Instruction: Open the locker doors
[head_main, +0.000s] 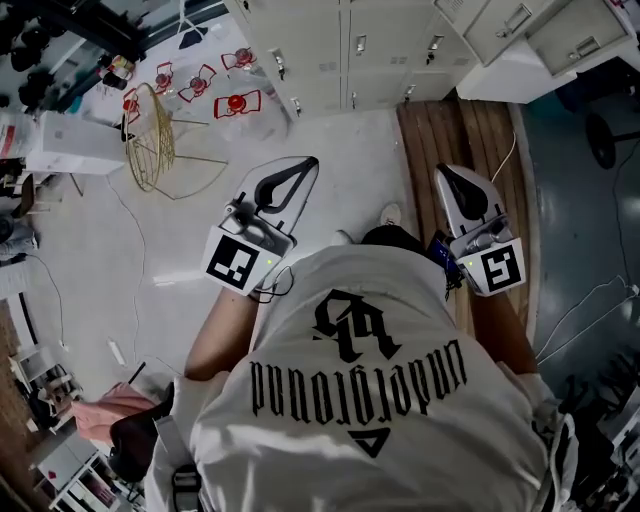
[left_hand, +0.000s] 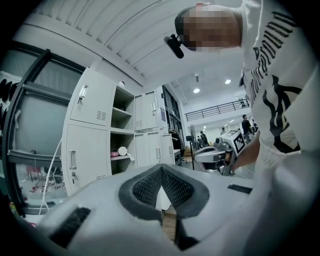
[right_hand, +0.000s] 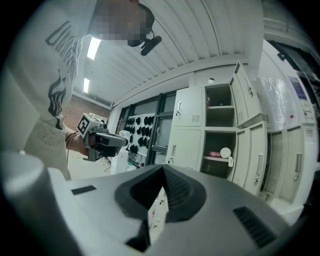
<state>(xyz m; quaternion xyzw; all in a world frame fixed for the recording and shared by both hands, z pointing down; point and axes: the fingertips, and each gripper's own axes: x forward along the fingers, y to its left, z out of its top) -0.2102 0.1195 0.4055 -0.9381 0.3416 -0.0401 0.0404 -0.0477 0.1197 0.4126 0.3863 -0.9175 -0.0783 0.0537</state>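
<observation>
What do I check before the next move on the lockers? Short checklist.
1. Grippers empty: ok. Nothing sits between the jaws of the left gripper or the right gripper.
2. Jaws open for a handle: not ok. Both pairs are together.
3. A door to be opened: ok. There is a closed door beside the open compartments.
4. Its handle in view: ok.
5. Grippers at the lockers: not ok. Floor lies between them.
6. Door locked or free: cannot tell.
</observation>
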